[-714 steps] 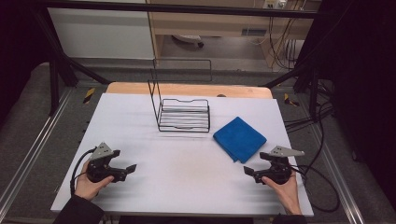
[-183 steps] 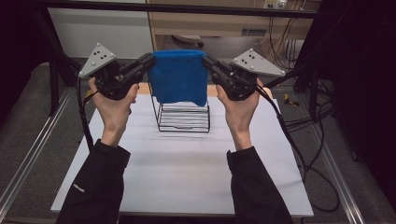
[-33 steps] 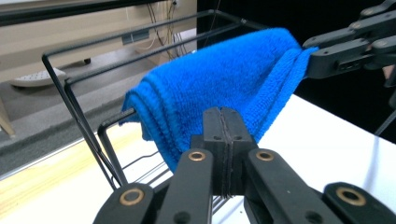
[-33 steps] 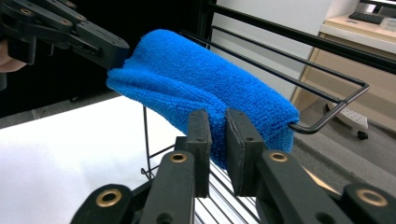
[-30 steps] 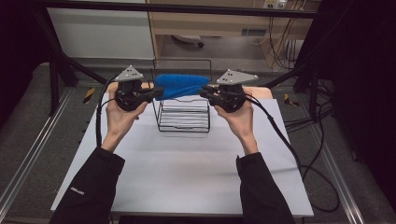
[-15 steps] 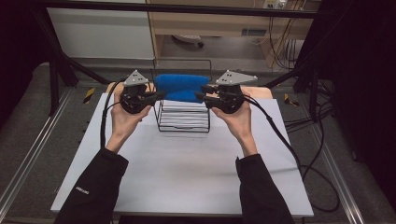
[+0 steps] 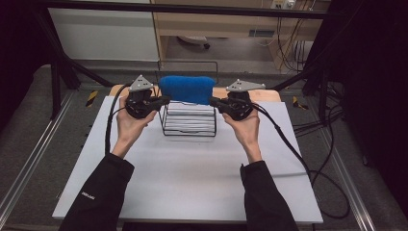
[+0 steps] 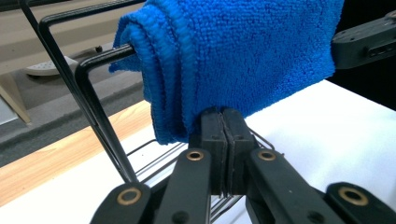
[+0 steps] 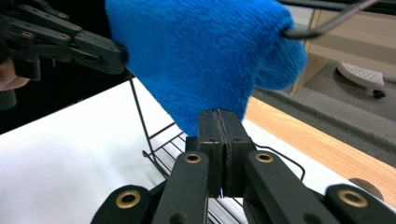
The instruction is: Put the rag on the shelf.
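- High view: a blue cloth (image 7: 186,89) hangs folded over the top rail of a black wire rack (image 7: 189,120), which stands at the far middle of the white surface (image 7: 192,183). The left gripper (image 7: 162,100) meets the cloth's left end and the right gripper (image 7: 213,101) its right end, each held level in a hand. Whether the fingers grip the cloth is too small to make out here. The rack's wire base holds nothing that can be seen.
- Left gripper view: the fingers (image 8: 212,140) are pressed together with no gap, their tips at the lower edge of the cloth (image 8: 243,51). If any fabric is pinched, it is hidden behind the tips; I cannot tell. This view shows the cloth's layered fold wrapped round the rack's bar (image 8: 100,58), a detail lost from above. The other gripper (image 8: 366,39) is cut off at the right edge.
- Right gripper view: the fingers (image 9: 210,140) have just been closing and now stand shut, tips against the bottom corner of the cloth (image 9: 196,56); a hold is not confirmable. The rack's bar (image 9: 322,23) emerges from the fold at upper right. The other gripper (image 9: 60,39) sits at upper left.
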`<state>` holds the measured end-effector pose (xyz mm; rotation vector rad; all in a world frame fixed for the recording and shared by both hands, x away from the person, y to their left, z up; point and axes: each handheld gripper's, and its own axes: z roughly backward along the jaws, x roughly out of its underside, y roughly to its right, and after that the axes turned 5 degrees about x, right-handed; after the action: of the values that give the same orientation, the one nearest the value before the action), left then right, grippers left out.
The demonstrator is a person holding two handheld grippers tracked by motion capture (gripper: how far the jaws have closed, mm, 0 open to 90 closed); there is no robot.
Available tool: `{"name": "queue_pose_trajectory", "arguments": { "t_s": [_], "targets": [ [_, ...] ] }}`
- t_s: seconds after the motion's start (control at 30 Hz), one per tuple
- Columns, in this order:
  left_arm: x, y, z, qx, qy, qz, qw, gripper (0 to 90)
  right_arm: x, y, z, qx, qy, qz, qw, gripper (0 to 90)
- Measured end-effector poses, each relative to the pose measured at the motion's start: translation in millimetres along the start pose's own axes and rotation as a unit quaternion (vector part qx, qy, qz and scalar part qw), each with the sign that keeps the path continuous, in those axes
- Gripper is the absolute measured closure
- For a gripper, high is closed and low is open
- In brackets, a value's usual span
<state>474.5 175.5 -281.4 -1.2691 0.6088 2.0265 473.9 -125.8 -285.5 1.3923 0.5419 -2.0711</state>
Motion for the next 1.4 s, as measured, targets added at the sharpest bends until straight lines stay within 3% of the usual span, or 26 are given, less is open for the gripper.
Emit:
{"name": "queue_pose_trajectory", "arguments": {
  "t_s": [0.23, 0.37, 0.5, 0.7, 0.8, 1.0, 1.17, 1.4],
  "targets": [
    [0.5, 1.4, 4.2, 0.004, 0.006, -0.002, 1.0000, 84.8, 0.1, -0.9, 5.3, -0.004, 0.011, 0.003, 0.9999, 86.4],
    [1.1, 3.4, 11.6, 0.004, 0.003, -0.006, 1.0000, 77.9, -1.7, -2.0, 15.3, -0.005, 0.025, 0.001, 0.9997, 78.7],
    [3.6, 4.6, 21.2, 0.005, 0.000, -0.007, 1.0000, 67.8, -3.8, -2.2, 28.2, -0.006, 0.034, -0.006, 0.9994, 65.2],
    [13.2, 6.5, 32.7, 0.001, -0.010, -0.009, 0.9999, 51.2, -4.2, -2.5, 43.4, 0.002, 0.036, -0.004, 0.9993, 37.3],
    [19.7, 7.4, 36.9, 0.005, -0.019, -0.010, 0.9998, 44.1, -2.2, -2.7, 49.9, 0.003, 0.035, -0.006, 0.9994, 28.8],
    [35.6, 8.3, 43.0, 0.000, -0.031, -0.005, 0.9995, 31.6, 8.9, 5.3, 59.5, 0.003, 0.015, -0.020, 0.9997, 14.5],
    [50.6, 7.9, 46.2, 0.000, -0.048, -0.003, 0.9989, 22.5, 24.4, 13.1, 68.2, 0.003, 0.004, -0.025, 0.9997, 9.9],
    [71.5, 5.9, 52.0, -0.007, -0.048, 0.012, 0.9988, 9.3, 50.0, 18.8, 78.9, 0.013, 0.003, -0.032, 0.9994, 5.1]
  ]
}}
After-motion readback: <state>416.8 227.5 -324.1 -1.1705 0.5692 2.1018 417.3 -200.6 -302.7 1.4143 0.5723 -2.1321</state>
